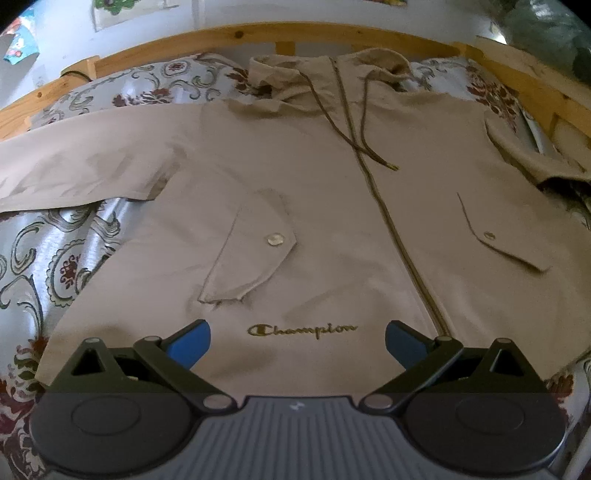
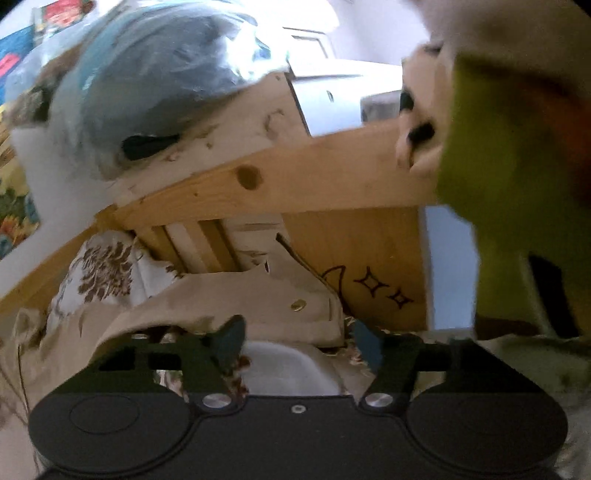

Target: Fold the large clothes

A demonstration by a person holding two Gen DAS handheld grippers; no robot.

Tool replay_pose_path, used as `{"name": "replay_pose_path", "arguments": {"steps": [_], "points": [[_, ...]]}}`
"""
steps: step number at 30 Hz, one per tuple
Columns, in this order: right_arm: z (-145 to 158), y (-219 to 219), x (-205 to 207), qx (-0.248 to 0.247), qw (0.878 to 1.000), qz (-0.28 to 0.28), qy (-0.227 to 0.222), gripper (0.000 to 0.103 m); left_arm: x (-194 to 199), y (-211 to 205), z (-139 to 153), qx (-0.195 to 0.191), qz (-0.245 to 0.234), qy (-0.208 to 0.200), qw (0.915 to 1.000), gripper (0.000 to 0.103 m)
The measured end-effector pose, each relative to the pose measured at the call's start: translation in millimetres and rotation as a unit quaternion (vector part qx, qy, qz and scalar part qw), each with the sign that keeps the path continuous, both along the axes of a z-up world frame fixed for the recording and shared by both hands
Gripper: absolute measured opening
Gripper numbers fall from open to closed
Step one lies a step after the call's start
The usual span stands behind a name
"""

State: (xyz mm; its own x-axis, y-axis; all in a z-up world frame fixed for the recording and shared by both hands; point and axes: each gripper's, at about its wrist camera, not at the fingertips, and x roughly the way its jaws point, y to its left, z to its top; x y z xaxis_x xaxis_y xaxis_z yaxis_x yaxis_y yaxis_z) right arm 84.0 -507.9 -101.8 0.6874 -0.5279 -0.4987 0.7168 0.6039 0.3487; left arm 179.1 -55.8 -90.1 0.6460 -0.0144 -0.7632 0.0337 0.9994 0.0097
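Note:
A beige zip-up hooded jacket [image 1: 314, 206] lies face up on the bed, with its hood toward the headboard and one sleeve [image 1: 74, 166] spread out to the left. My left gripper [image 1: 297, 343] hovers open over the hem, its blue pads either side of the embroidered logo [image 1: 303, 330], with nothing between them. In the blurred, tilted right wrist view, my right gripper [image 2: 297, 343] is at the jacket's other sleeve cuff [image 2: 258, 306], which has a snap button [image 2: 297, 304]. Its jaws stand partly apart, and the cuff lies just beyond the tips, not pinched.
A floral bedsheet [image 1: 48, 258] covers the bed inside a wooden frame [image 1: 236, 35]. In the right wrist view the wooden rail [image 2: 295, 184] is close ahead, with a plastic-wrapped bundle [image 2: 147, 85] above it. A person's hand [image 2: 421, 140] and green sleeve [image 2: 498, 166] fill the right side.

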Motion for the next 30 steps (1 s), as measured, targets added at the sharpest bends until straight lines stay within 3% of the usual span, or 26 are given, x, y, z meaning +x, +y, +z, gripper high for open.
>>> {"name": "replay_pose_path", "arguments": {"steps": [5,8,10,14,21,23,24,28,30], "points": [[-12.4,-20.4,19.9,0.074,0.996,-0.047,0.014,0.057,-0.1,-1.6,1.7,0.004,-0.006,-0.008,0.9999,0.102],[-10.3,-28.6,28.0,0.090,0.994,-0.061,0.014,0.056,1.0,0.2,3.1,0.000,-0.005,-0.009,0.9999,0.102],[-7.2,-30.2,35.4,0.086,0.994,-0.057,0.033,0.046,0.9,1.6,5.4,-0.004,-0.003,-0.012,0.9999,0.102],[-3.0,-23.1,43.4,0.034,0.997,-0.039,0.061,0.018,-0.2,4.5,15.3,-0.010,0.003,-0.023,0.9997,0.102],[29.2,7.0,37.5,-0.080,0.995,0.005,0.062,0.012,-3.6,13.5,37.1,-0.030,0.006,-0.050,0.9983,0.102],[47.3,28.1,43.9,-0.141,0.988,0.033,0.060,0.009,-3.2,19.6,40.9,-0.052,0.010,-0.049,0.9974,0.102],[56.1,37.5,47.8,-0.166,0.983,0.048,0.058,0.000,-4.0,23.0,42.7,-0.060,0.013,-0.047,0.9970,0.102],[98.0,78.2,67.6,-0.252,0.963,0.092,0.040,0.000,-8.1,37.3,51.9,-0.079,0.027,-0.058,0.9948,0.102],[116.4,92.9,78.6,-0.263,0.958,0.110,0.029,0.000,-9.0,43.7,55.4,-0.086,0.033,-0.065,0.9937,0.102]]}}
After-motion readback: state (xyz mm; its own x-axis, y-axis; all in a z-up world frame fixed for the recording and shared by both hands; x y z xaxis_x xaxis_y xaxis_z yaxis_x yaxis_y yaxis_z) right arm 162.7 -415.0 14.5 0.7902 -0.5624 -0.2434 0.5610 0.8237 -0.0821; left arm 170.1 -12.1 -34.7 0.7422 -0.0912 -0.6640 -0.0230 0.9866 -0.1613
